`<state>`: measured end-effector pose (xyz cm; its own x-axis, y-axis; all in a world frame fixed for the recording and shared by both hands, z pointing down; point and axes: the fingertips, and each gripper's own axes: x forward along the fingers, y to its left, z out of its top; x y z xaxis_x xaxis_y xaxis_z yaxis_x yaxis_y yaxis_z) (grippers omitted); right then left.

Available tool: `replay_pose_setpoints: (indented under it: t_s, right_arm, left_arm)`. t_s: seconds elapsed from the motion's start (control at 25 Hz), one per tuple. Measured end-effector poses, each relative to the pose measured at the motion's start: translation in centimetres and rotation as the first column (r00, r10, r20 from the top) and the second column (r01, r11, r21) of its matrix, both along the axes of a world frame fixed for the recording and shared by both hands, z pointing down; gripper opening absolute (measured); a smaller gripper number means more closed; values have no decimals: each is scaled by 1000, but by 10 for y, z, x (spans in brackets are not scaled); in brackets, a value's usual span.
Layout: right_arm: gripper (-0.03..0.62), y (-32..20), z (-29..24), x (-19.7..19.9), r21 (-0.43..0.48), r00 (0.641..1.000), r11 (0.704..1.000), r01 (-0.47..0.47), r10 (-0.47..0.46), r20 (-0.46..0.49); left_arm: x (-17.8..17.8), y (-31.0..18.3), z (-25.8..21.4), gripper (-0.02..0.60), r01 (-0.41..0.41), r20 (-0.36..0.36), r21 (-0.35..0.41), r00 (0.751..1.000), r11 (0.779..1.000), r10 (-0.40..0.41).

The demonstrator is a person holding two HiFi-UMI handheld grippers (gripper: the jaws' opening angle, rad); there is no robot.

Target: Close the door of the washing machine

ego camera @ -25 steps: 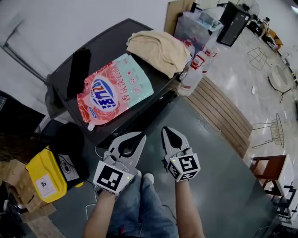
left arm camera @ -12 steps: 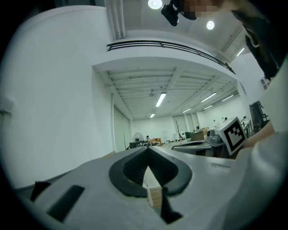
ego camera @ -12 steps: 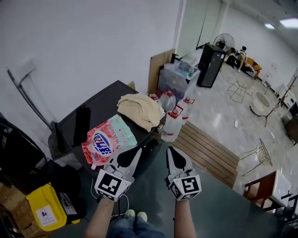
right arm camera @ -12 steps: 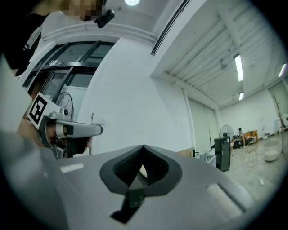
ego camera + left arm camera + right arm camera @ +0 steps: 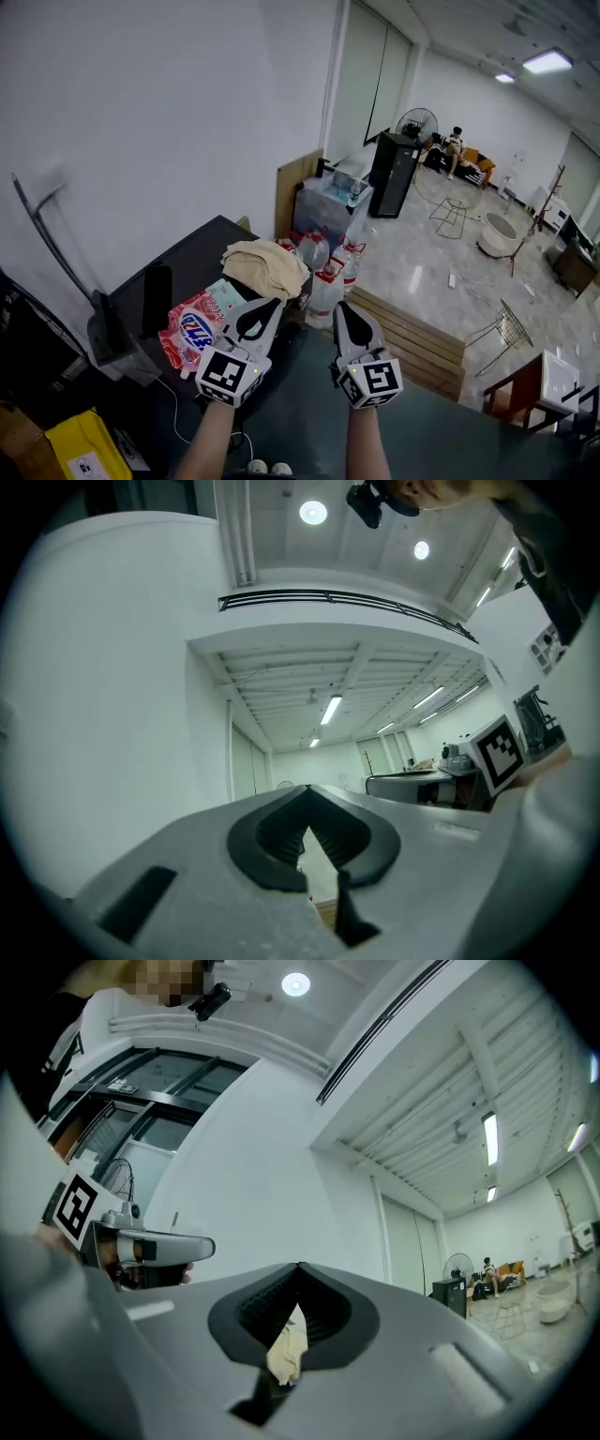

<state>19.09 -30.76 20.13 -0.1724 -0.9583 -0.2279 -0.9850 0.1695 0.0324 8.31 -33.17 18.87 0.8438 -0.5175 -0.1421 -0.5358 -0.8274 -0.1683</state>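
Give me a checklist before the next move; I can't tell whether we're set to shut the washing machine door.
1. Left gripper empty, jaws together: ok.
2. Right gripper empty, jaws together: ok.
3. Washing machine door in view: not ok; no view shows it.
4. Door open or shut: cannot tell.
5. Detergent pouch and beige cloth lie on the black top, untouched by either gripper: ok.

Cloth [image 5: 265, 265] behind pouch [image 5: 192, 330], apparently on machine [image 5: 187, 255].
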Motion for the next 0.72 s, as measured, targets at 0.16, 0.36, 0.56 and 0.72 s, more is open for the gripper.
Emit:
replay_pose_setpoints:
  t_s: [0.16,0.36,0.56,0.72]
  right_arm:
    - [12,2,-1,0,-2,1000,1000,-19,19,-5]
    - [12,7,8,9,-18,998,998,-55,55,4]
    - [12,11,16,18,-39,996,995,-88,89,23]
    - [11,13,21,23,-52,994,993,-108,110,22]
  left_arm:
    - [-1,-1,-1,-2,-8,-8,1,1000,1000,8]
    - [-4,-4,4,-2,-7,-6,-5,1000,1000,7]
    - [-8,-5,3,-2,-5,-2,-6,1000,1000,5]
    - [-9,-3,7,-2,-5,8,-10,1000,1000,5]
